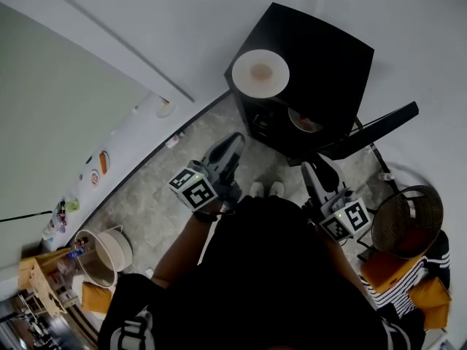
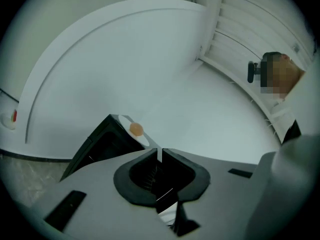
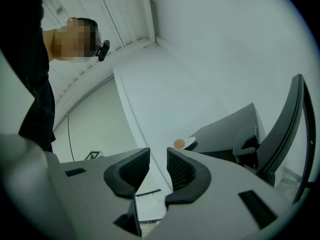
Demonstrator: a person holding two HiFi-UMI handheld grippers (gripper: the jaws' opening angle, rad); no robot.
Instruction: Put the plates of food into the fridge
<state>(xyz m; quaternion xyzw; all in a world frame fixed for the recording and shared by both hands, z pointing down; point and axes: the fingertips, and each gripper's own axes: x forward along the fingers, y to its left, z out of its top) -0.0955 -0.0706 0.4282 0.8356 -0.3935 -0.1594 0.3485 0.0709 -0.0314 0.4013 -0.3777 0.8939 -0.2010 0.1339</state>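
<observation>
A black mini fridge [image 1: 314,64] stands on the floor ahead of me with its door [image 1: 376,128] swung open to the right. On its top sits a white plate [image 1: 260,72] with a brown piece of food. A second plate [image 1: 305,120] shows inside the fridge. My left gripper [image 1: 232,144] hovers in front of the fridge, shut and empty. My right gripper [image 1: 315,168] is near the door, its jaws a little apart with nothing between them. The left gripper view shows the top plate [image 2: 134,128] beyond the shut left gripper [image 2: 160,154]. The right gripper view shows that plate [image 3: 184,143] past the right gripper [image 3: 158,165].
A wicker basket [image 1: 407,221] stands at the right beside orange cushions [image 1: 427,297]. A white bucket [image 1: 109,252] and cluttered shelves are at the lower left. White walls run behind the fridge. My feet [image 1: 266,189] stand just in front of it.
</observation>
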